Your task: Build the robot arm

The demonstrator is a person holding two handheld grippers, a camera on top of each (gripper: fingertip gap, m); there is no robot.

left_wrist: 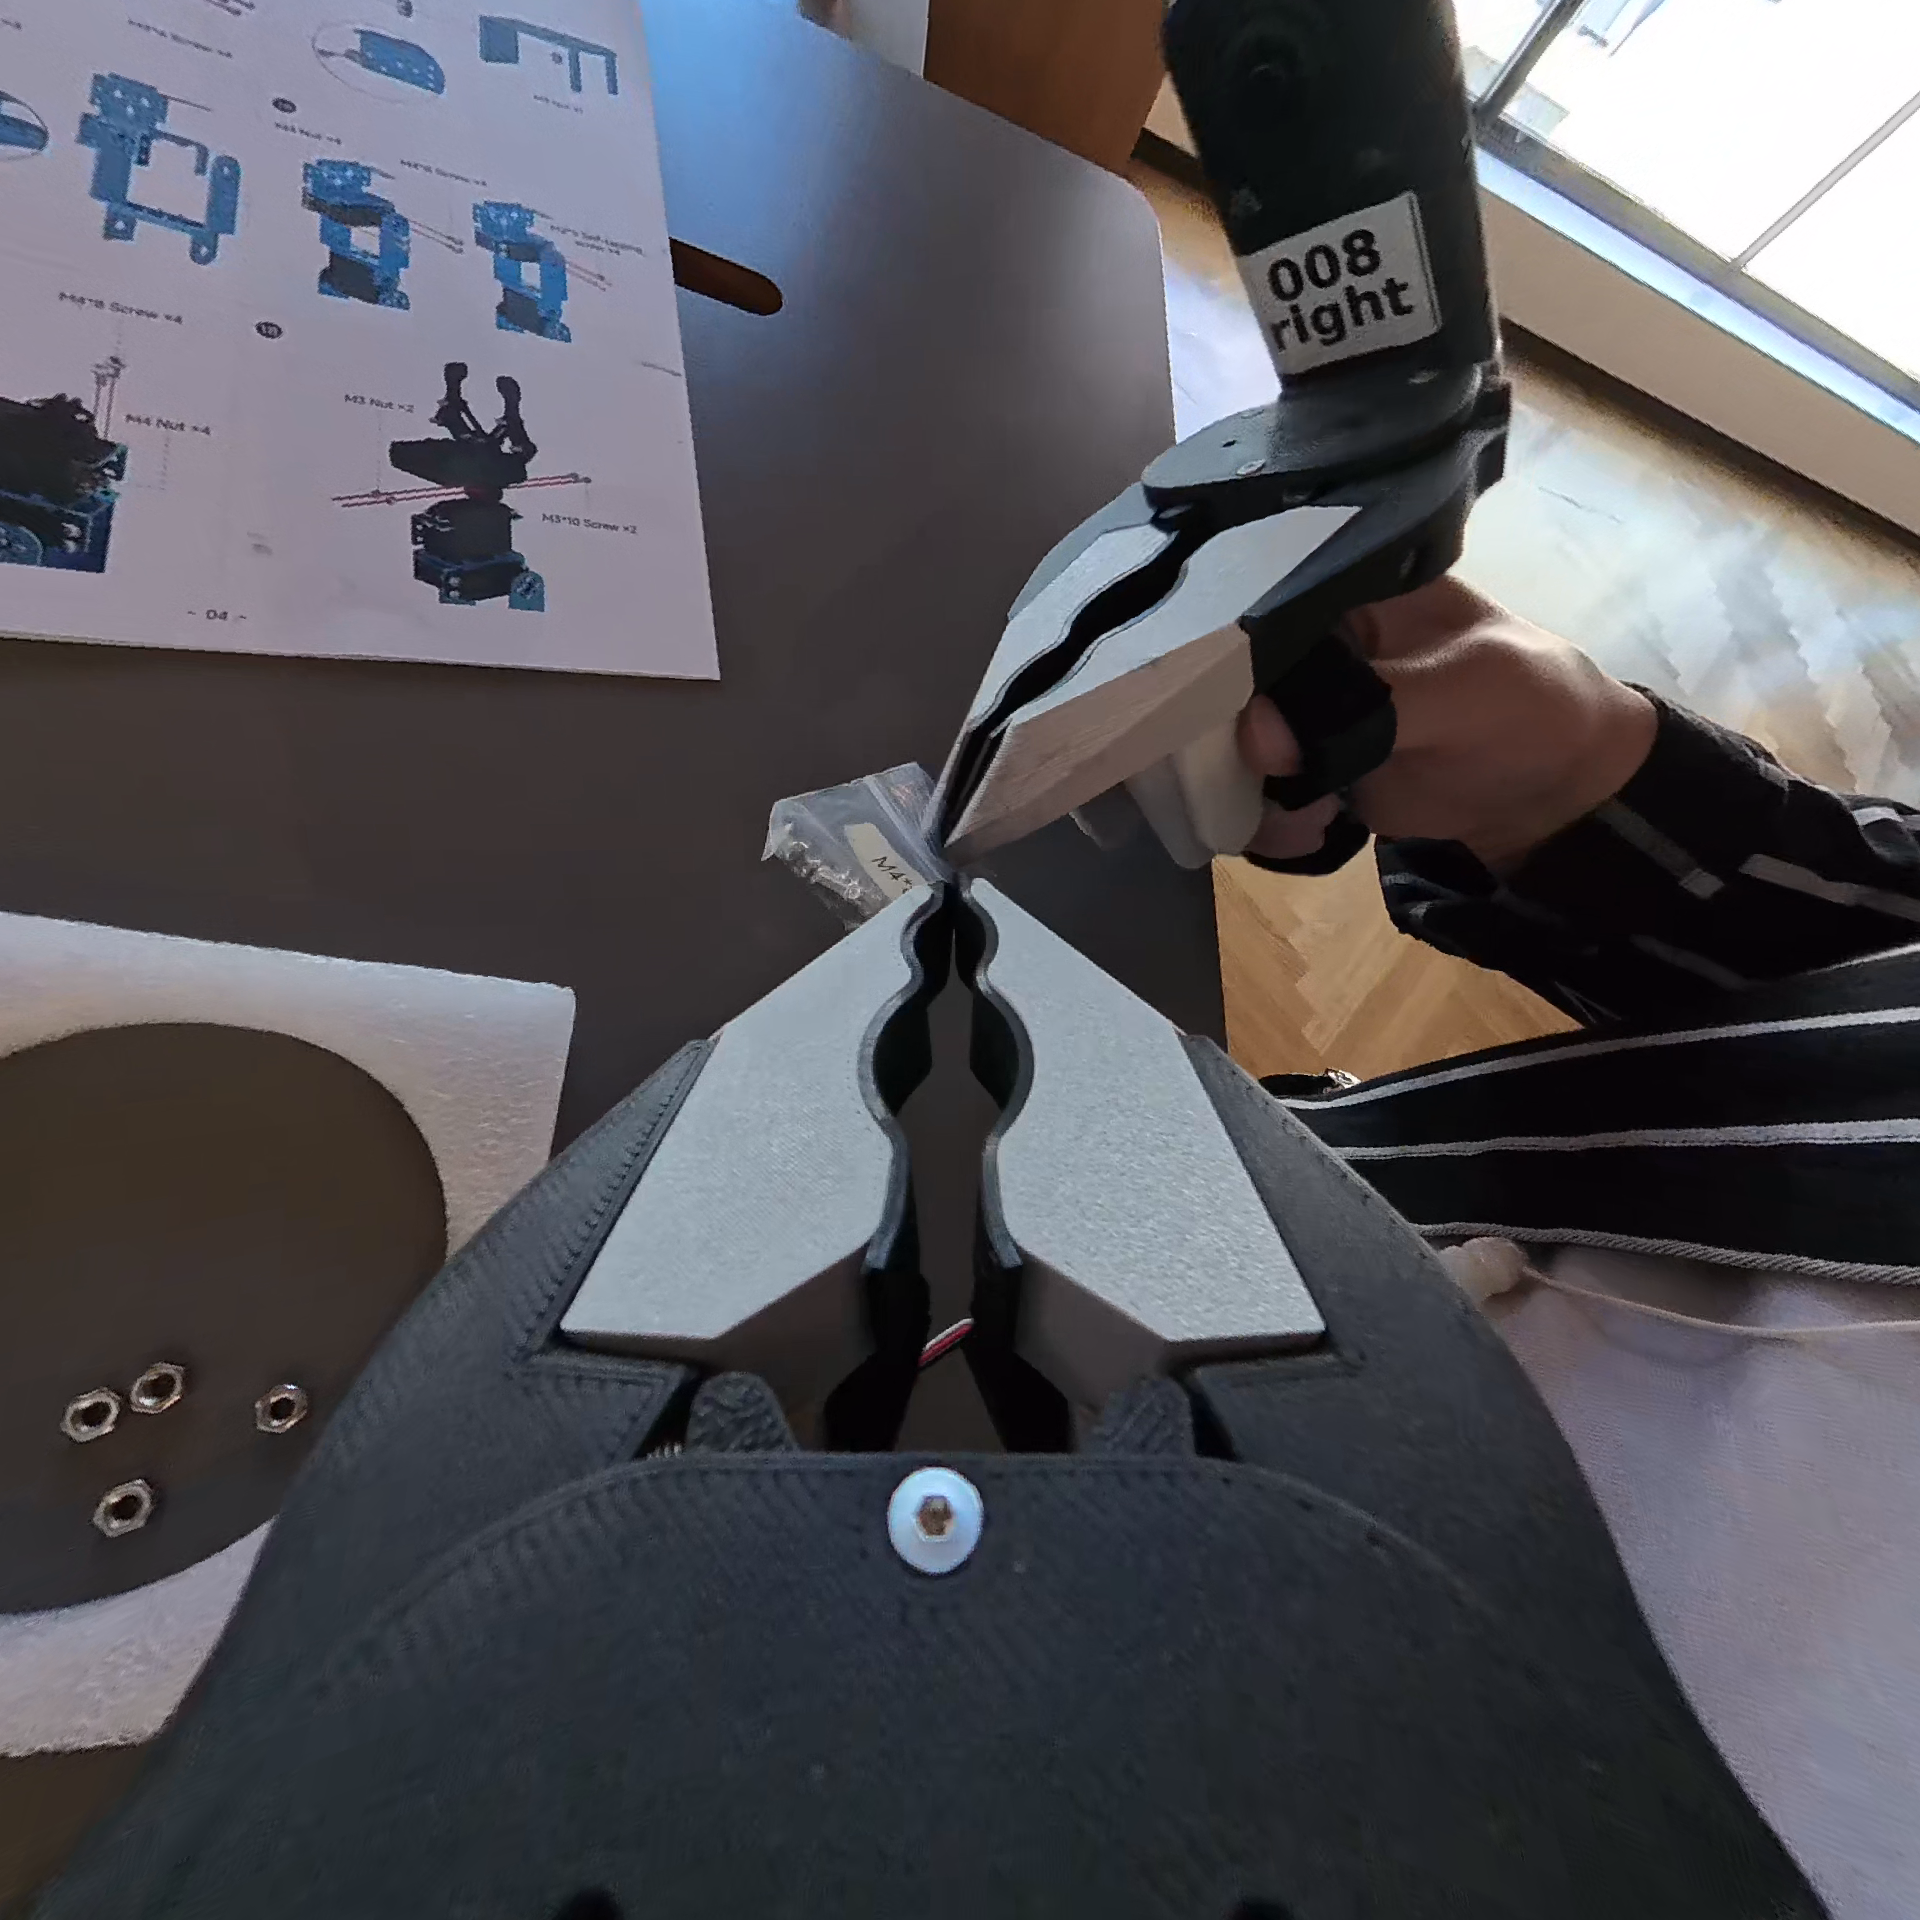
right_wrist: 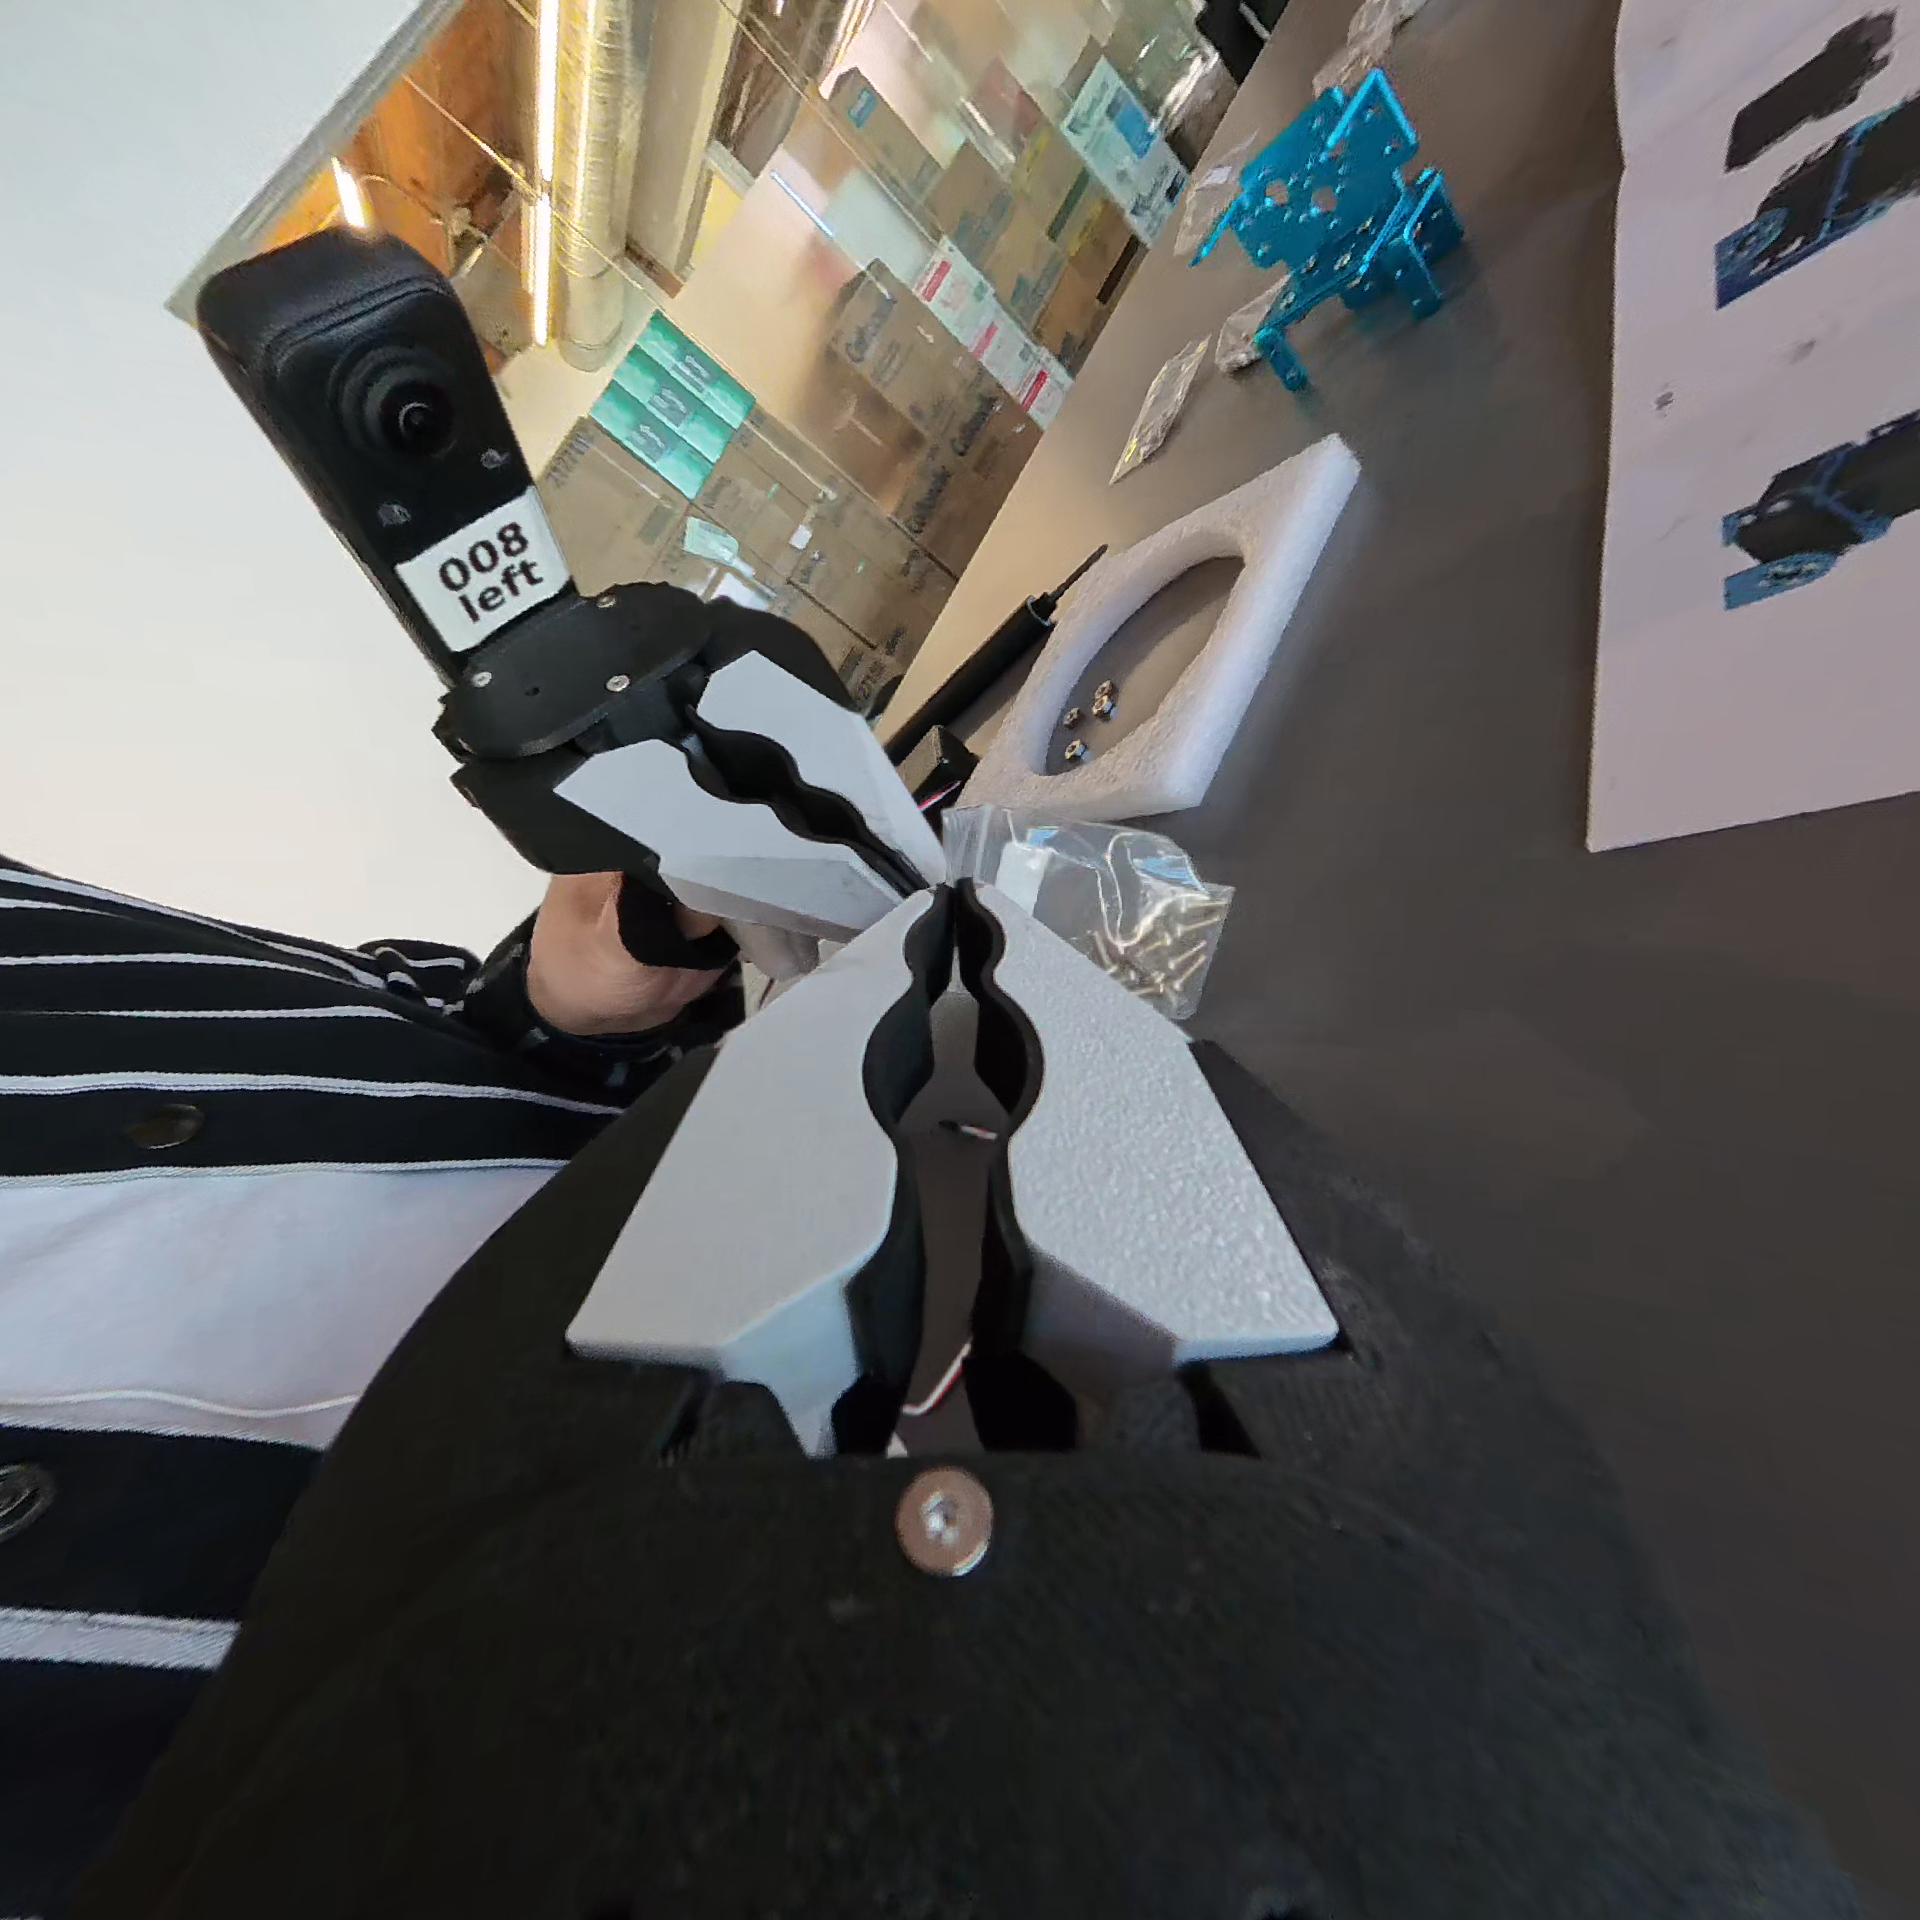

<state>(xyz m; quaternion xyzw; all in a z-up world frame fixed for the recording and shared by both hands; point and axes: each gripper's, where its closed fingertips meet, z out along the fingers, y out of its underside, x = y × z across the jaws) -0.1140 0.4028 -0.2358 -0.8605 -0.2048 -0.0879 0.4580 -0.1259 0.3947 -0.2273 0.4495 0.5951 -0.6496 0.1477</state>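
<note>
A small clear plastic bag of silver screws hangs just above the dark table. My left gripper is shut on the bag's near edge. My right gripper, held by a hand, comes in from the right and is shut on the same edge, its tips touching the left gripper's. In the right wrist view the bag shows its screws bunched in its lower part, with my right gripper and my left gripper both pinching its left edge.
A printed assembly sheet lies at the back left. A white foam piece with a round cut-out holds several nuts. Blue metal brackets, small bags and a black screwdriver lie farther off. The table edge is at the right. Less than 4 cm separates the two grippers' tips.
</note>
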